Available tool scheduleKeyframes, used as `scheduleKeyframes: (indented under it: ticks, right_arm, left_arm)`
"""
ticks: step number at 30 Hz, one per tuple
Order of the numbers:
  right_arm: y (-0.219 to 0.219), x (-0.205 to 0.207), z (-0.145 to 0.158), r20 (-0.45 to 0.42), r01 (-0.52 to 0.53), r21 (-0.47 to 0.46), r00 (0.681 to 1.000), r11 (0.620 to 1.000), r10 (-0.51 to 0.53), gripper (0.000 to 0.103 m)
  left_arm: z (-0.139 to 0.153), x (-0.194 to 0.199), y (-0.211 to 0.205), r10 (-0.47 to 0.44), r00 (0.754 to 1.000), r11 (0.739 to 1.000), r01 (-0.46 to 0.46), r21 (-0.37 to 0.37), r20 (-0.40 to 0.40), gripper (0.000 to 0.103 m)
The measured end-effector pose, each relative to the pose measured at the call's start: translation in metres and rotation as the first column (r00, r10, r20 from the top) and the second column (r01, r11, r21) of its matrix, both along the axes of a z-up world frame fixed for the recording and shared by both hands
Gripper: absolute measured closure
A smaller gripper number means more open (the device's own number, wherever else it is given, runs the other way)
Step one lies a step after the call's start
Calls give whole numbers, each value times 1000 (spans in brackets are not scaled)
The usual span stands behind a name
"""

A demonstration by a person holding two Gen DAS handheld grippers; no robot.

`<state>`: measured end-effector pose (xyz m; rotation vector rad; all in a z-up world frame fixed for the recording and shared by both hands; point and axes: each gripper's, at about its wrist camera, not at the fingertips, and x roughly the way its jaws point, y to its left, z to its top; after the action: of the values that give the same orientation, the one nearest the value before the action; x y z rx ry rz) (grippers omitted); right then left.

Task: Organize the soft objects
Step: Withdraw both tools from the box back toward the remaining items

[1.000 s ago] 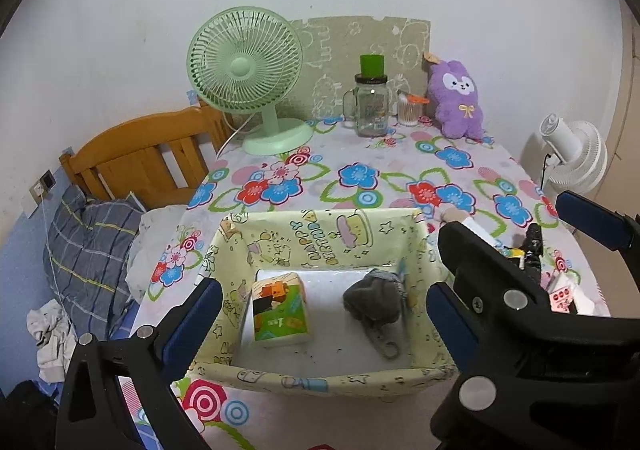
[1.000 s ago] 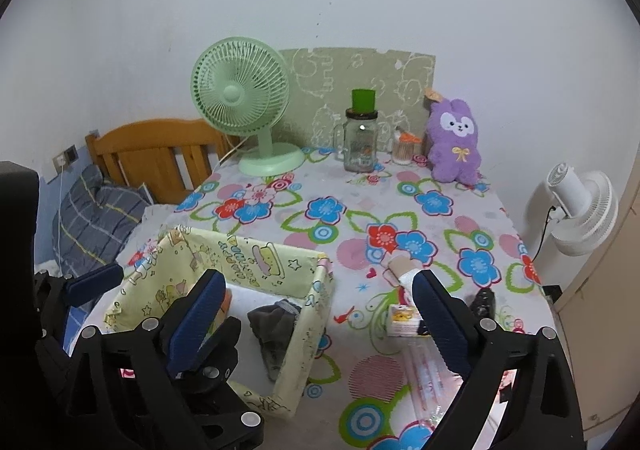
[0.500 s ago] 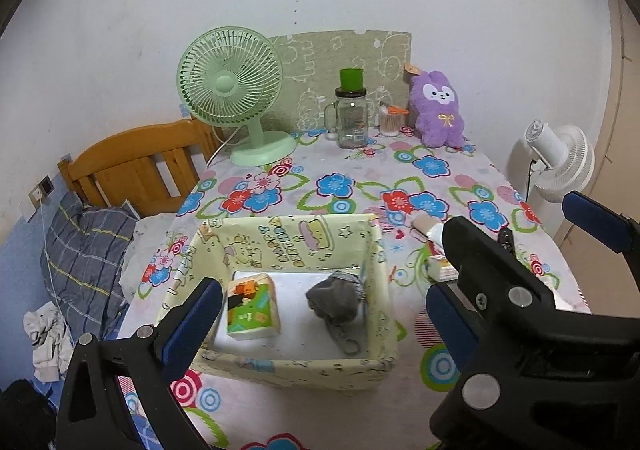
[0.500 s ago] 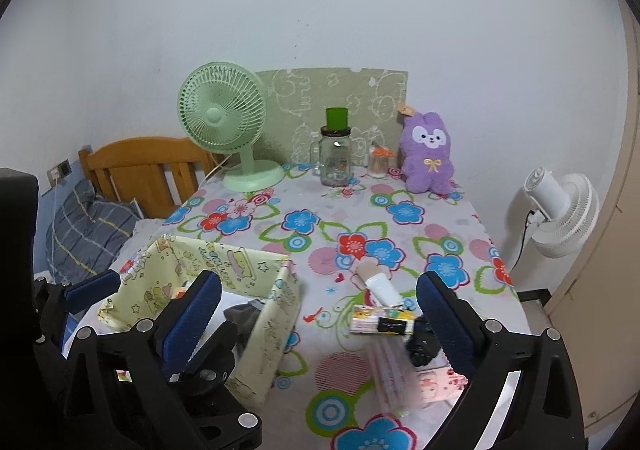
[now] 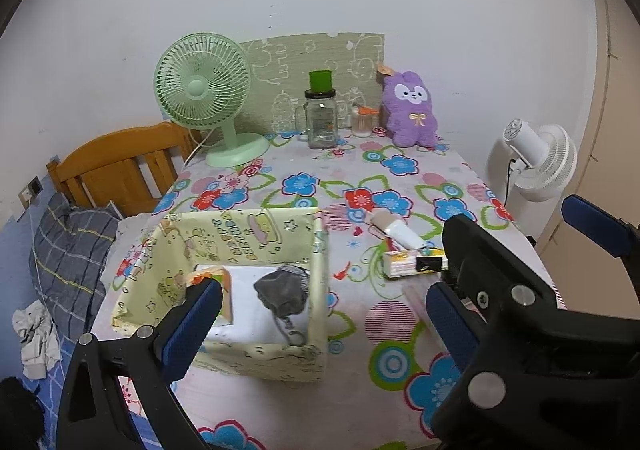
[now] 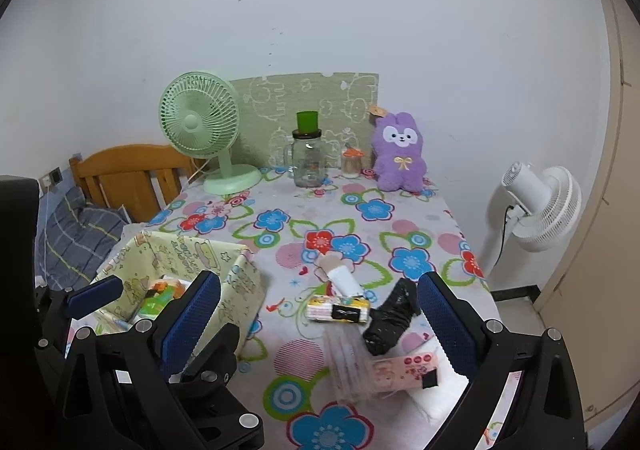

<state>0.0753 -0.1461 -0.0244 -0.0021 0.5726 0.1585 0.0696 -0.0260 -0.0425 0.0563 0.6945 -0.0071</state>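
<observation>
A pale yellow fabric box (image 5: 280, 360) stands on the flowered table, also in the right wrist view (image 6: 240, 290). Inside lie a grey soft toy with a key ring (image 5: 282, 292) and a tissue pack (image 5: 224, 282). My left gripper (image 5: 320, 322) is open and empty above the box's near side. My right gripper (image 6: 320, 318) is open and empty above a black crumpled item (image 6: 390, 320), a small yellow pack (image 6: 338, 308), a white tube (image 6: 344, 280) and a pink packet (image 6: 400, 368). A purple plush rabbit (image 6: 398, 154) sits at the back.
A green desk fan (image 5: 208, 98), a glass jar with a green lid (image 5: 320, 114) and a small cup (image 5: 362, 122) stand along the back wall. A white fan (image 6: 536, 206) stands off the table's right edge. A wooden bed frame (image 5: 116, 166) and bedding lie left.
Both grippers have pulled back and risen from the box. The box and table items now sit farther away. The grey toy and tissue pack stay in the box.
</observation>
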Motion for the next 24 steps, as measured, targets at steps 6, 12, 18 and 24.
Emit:
scheduleKeyframes:
  ticks: [6,12,18,24]
  right_arm:
    - [-16,-6,-2,6,24,-8,1000,1000,-24,3]
    - [-35,-8,-10,-4,47,3,999,999,-47,3]
    - [-51,-6,-20,-19,68,7,998,998,-68,3]
    - [-65,-2,-32,-40,81,18,996,997,-81,3]
  left_arm:
    - [-3,-1,-17,-17,1000,1000,17,-8,15,0]
    - [-10,0,-33,-41,999,999,42,-8,11,0]
    - [-19,3,-49,-64,998,998,64,-16,-4,0]
    - [-31,10,-61,-78,997,997,78,-25,-25,0]
